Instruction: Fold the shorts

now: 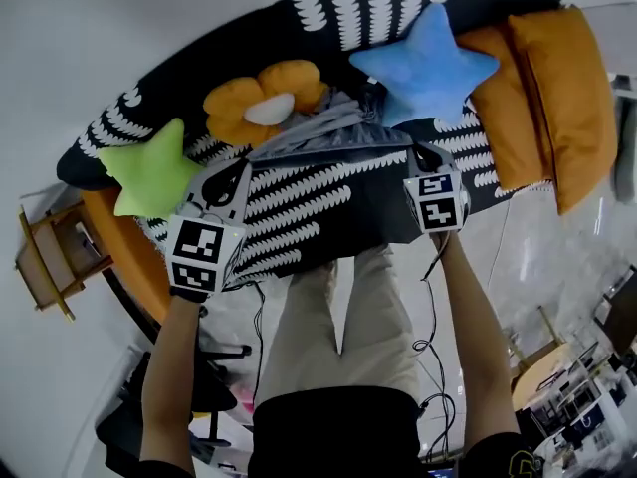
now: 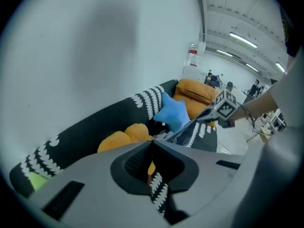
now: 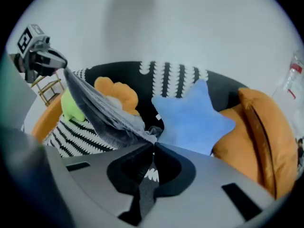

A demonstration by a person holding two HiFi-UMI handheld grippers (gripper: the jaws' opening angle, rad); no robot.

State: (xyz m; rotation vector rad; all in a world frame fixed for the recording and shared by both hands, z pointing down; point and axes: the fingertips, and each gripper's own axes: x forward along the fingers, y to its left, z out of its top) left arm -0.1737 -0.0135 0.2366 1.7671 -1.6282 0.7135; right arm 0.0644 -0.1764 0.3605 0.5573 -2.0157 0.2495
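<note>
Shorts (image 1: 328, 202) spread in the air in front of sofa (image 1: 249, 38)
Left gripper (image 2: 152, 145) and right gripper (image 3: 153, 146): fingers of both clenched on the upper edge of the black-and-white patterned fabric, one at each end; behind, green star cushion (image 1: 149, 172), orange flower cushion (image 1: 264, 98), blue star cushion (image 1: 423, 68), orange pillows (image 1: 557, 98)

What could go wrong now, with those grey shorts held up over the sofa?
1. The left tool and right tool each pinch only an edge of the shorts at their tips, so a tug might pull the cloth free.
2. The orange flower pillow and blue star pillow sit close by, so the cloth may catch on them and fold crookedly.
</note>
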